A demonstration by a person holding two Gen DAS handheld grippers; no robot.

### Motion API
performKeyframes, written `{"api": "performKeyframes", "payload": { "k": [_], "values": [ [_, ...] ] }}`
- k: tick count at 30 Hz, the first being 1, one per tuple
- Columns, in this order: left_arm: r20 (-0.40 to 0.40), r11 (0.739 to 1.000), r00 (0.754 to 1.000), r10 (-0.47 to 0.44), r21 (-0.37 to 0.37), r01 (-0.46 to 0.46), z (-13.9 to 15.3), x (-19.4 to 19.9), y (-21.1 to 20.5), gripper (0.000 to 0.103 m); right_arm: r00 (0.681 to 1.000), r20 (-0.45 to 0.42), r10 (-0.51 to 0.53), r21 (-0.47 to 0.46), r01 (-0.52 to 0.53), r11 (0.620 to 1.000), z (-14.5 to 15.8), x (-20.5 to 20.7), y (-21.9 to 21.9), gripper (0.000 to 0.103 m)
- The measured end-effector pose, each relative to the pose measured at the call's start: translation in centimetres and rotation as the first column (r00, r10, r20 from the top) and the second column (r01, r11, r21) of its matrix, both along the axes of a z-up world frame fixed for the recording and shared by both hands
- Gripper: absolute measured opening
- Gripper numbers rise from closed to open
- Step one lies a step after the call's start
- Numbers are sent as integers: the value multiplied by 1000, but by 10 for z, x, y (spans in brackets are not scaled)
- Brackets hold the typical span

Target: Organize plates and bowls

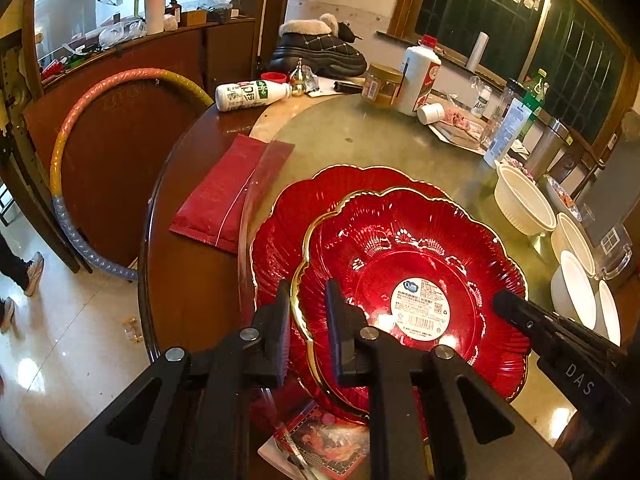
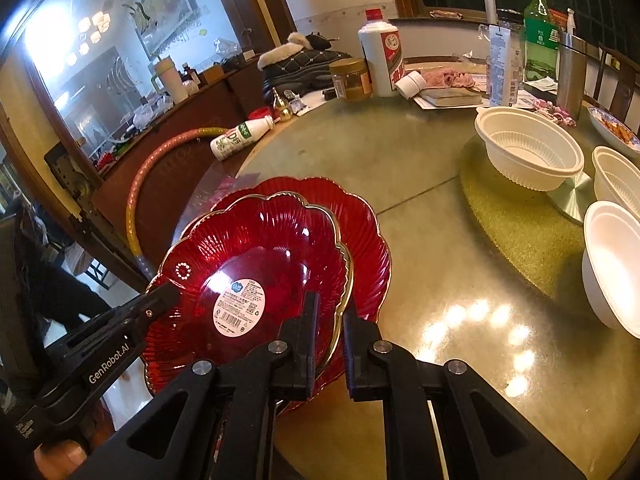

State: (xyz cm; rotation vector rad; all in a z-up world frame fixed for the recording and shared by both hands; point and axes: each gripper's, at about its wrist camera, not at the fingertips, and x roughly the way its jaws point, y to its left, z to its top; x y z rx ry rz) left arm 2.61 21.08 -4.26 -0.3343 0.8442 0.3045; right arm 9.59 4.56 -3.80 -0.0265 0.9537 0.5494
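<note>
A red gold-rimmed scalloped plate with a white label [image 1: 416, 264] [image 2: 256, 260] sits over a second red plate [image 1: 320, 188] [image 2: 360, 220] on the round table. My left gripper [image 1: 307, 320] straddles the top plate's left rim, its jaws a little apart around the rim. My right gripper [image 2: 330, 328] straddles the same plate's right rim, jaws narrowly apart. Whether either grips the rim is unclear. White bowls [image 2: 528, 152] [image 1: 520, 200] stand to the right.
A red packet [image 1: 224, 188] lies left of the plates. Bottles [image 1: 416, 76], a jar [image 1: 380, 86], a lying milk bottle [image 1: 252, 94], a book and a padded boot crowd the table's far side. A hula hoop [image 1: 100, 92] leans beyond the table's left edge.
</note>
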Motion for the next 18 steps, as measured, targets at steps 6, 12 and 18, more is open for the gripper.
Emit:
{"api": "performKeyframes", "payload": {
  "k": [6,12,18],
  "values": [
    [-12,1000,1000,-2,8,2,-2,0,0,14,1000,-15,9,-14,-9,1000,-3,1,2,11],
    [-19,1000,1000,-10,13,10,-3,0,-1,14,1000,-18,7,-24,-7,1000,-4,0,1,11],
    [-27,1000,1000,-6,19,7,-3,1,-1,14,999,-30,12,-28,-13,1000,-5,2,4,11]
  ]
}}
